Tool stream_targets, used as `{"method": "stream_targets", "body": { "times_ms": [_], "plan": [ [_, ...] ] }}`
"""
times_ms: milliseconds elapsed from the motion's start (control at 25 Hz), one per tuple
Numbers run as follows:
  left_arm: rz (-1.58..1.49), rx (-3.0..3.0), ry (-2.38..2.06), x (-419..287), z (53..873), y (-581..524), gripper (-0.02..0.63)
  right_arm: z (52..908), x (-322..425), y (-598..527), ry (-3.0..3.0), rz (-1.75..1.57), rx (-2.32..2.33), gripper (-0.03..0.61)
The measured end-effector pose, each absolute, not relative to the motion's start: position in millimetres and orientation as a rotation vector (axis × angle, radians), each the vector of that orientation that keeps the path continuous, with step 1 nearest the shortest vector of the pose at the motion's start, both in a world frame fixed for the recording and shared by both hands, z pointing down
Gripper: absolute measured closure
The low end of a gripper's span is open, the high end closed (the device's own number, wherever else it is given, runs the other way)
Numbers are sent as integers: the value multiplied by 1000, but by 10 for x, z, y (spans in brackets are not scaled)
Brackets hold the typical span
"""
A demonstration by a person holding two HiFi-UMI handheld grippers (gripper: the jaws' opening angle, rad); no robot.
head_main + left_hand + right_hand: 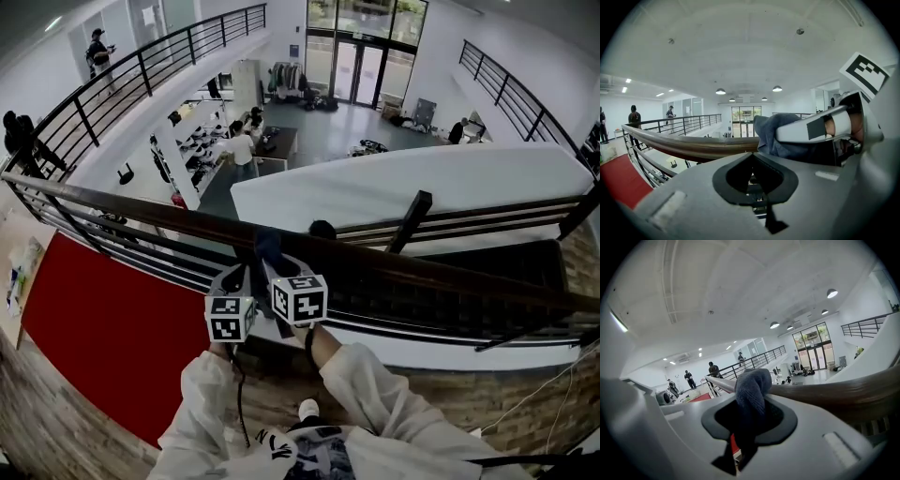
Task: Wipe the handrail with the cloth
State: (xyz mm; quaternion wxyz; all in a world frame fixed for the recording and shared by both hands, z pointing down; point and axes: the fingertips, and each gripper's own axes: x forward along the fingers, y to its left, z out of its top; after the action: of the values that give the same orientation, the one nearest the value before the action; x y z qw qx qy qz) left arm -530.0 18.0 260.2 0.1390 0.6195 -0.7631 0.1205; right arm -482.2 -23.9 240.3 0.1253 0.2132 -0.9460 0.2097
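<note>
While the left gripper [753,161] hangs just below the handrail [141,208] with its jaws pressed together and nothing between them, the right gripper [751,414] beside it is clamped on a dark blue cloth [752,390]. The cloth runs up through the gap in the right jaws and bunches above them, lying against the top of the dark wooden handrail, just to the right of the left gripper's tips. From the head view, the two grippers sit side by side, almost touching, and their marker cubes face up toward the camera. White sleeves [375,394] lead back from them, and a black cable [239,403] trails down from the left one. The handrail crosses the picture from the upper left to the lower right, with thin black metal rails [422,309] beneath it. Beyond the rail lies a lower floor, where a person in a white top [244,148] stands near tables, with glass doors [361,70] at the far end. A red floor area [103,328] lies to the left of the grippers, next to wood flooring [56,431]. Several people [98,52] stand along the far balcony on the left.
</note>
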Motion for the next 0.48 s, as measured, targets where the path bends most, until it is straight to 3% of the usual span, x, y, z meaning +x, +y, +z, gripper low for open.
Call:
{"method": "stream_targets", "body": {
  "times_ms": [480],
  "plan": [
    [320, 1755, -2218, -5616, 2683, 115, 611, 2552, -5280, -509, -2676, 575, 624, 500]
  ]
}}
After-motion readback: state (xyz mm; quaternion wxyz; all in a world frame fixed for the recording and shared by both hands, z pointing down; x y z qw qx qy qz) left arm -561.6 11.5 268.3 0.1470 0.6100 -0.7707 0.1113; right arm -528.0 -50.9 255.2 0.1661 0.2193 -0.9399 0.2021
